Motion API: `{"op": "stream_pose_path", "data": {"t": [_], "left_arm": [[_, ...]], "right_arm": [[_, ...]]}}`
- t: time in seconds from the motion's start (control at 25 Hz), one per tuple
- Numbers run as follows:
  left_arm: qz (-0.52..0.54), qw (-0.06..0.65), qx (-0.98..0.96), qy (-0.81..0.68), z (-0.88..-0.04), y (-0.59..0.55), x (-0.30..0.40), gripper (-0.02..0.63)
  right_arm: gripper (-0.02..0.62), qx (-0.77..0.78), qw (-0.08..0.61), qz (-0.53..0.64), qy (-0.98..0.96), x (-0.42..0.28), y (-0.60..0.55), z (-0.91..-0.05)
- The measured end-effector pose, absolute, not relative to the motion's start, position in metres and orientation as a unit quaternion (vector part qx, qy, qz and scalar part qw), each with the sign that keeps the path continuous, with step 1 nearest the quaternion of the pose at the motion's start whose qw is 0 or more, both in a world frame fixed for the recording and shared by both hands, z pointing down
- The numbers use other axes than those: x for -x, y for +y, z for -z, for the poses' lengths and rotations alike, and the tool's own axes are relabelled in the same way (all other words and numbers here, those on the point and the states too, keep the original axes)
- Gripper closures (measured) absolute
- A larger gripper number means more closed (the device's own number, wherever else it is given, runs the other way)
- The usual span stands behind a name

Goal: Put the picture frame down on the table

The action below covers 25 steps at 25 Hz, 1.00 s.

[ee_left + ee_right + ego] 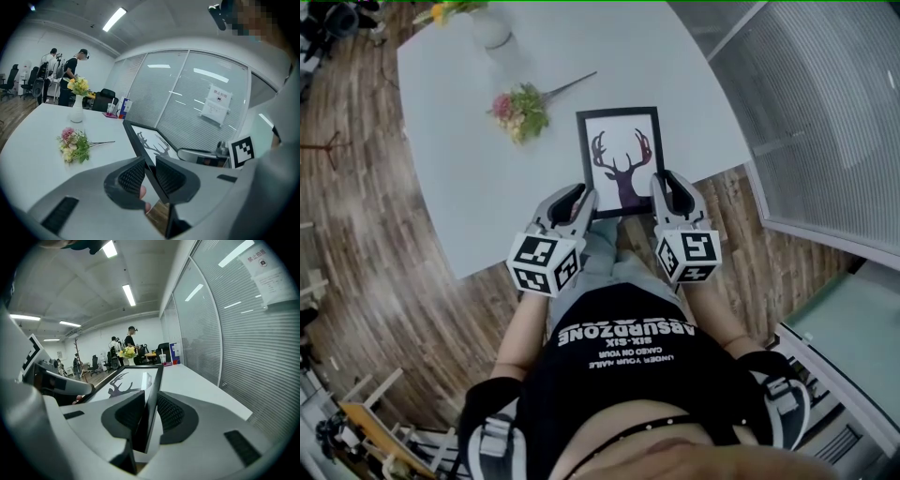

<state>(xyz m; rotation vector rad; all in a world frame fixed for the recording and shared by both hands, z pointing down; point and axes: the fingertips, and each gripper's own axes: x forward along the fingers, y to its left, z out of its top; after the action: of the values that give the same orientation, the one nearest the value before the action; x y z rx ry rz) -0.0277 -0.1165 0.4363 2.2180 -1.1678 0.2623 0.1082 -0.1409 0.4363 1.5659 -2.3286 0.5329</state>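
A person stands at the near edge of the white table [459, 150], with the picture frame [619, 157] carried between two hand-held grippers. The frame, black-edged with a stag's-head silhouette, hangs over the near edge toward the table's right-hand corner, and its bottom rail juts out past the worktop toward the holder.

The left gripper [578, 199] is clamped on the frame's lower left corner. Its ribbed pads [133, 176] are pressed against either face of the black moulding. The right gripper [667, 187] is pinched on the lower right side rail in the same way.

A grip on each side appears meant to keep the glazed panel level and stop it twisting as it goes down. From the left gripper view the frame looks tilted, with its top edge pointing across the table. Whether that top edge already touches the surface cannot be told from here.

The spot seems well chosen. A loose bunch of flowers [523, 111] lies further in, toward the middle and well apart from the frame. A white vase [492, 28] with yellow blooms sits at the far edge. The patch of worktop under the frame appears bare.

By the look of it, the frame has not yet been set down. It will probably need to go further in from the near edge before either grip lets go.
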Motion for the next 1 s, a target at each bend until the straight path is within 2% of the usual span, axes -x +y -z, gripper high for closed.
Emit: {"op": "stream_pose_path", "data": {"t": [1.0], "left_arm": [[-0.120, 0.376, -0.812, -0.430, -0.508, -0.154, 0.013, 0.522]], "right_arm": [[0.499, -0.541, 0.197, -0.223, -0.787, -0.123, -0.178, -0.504]]}}
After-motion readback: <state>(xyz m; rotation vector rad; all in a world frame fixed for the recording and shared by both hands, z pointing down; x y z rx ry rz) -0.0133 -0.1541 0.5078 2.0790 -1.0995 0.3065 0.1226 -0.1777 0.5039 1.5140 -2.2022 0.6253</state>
